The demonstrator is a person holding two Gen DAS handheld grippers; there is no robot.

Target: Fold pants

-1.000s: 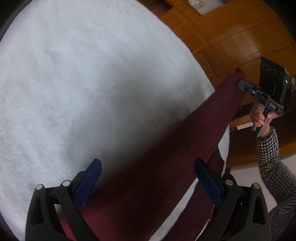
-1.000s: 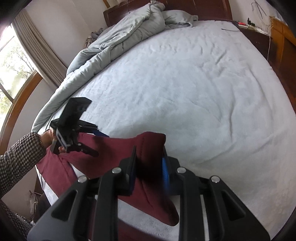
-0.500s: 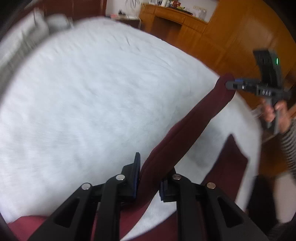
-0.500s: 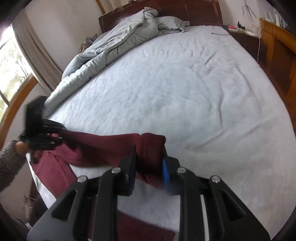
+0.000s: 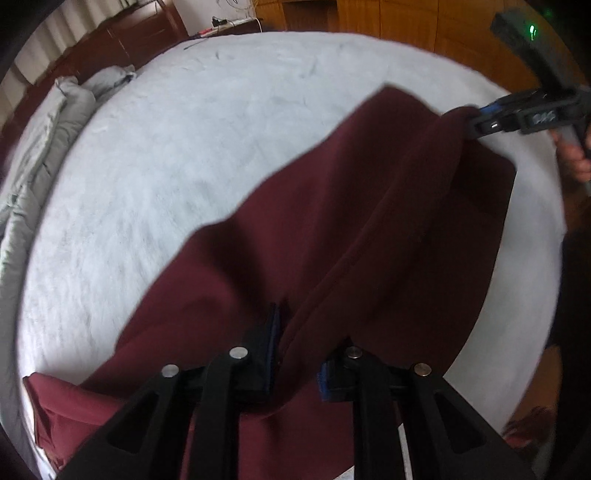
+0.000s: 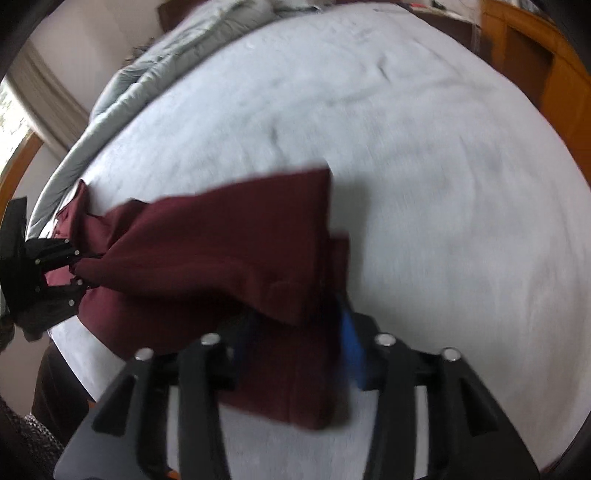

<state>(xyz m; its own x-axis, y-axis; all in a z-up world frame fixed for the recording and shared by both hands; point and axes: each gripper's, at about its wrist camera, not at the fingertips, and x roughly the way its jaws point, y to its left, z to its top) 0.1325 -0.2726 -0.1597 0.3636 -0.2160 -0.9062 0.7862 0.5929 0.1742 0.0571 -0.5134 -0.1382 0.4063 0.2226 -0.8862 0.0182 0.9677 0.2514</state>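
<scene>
The dark red pants (image 5: 332,236) hang spread between my two grippers above the white bed (image 5: 155,155). My left gripper (image 5: 295,354) is shut on a fold of the pants near one end. My right gripper (image 6: 295,336) is shut on the other end of the pants (image 6: 221,251), with cloth bunched between its blue pads (image 6: 351,347). In the left wrist view the right gripper (image 5: 476,122) shows at the far right, pinching the cloth. In the right wrist view the left gripper (image 6: 79,273) shows at the far left edge. Part of the pants lies on the bed edge.
A crumpled grey duvet (image 6: 155,70) lies along the far side of the bed (image 6: 443,166). Wooden furniture (image 5: 406,18) stands beyond the bed. A dark headboard (image 5: 122,44) is at the back. The bed edge is near me.
The left gripper went from open to shut on the pants. Both grippers have lifted and swung the cloth forward over the bed, so it now hangs spread wider.
</scene>
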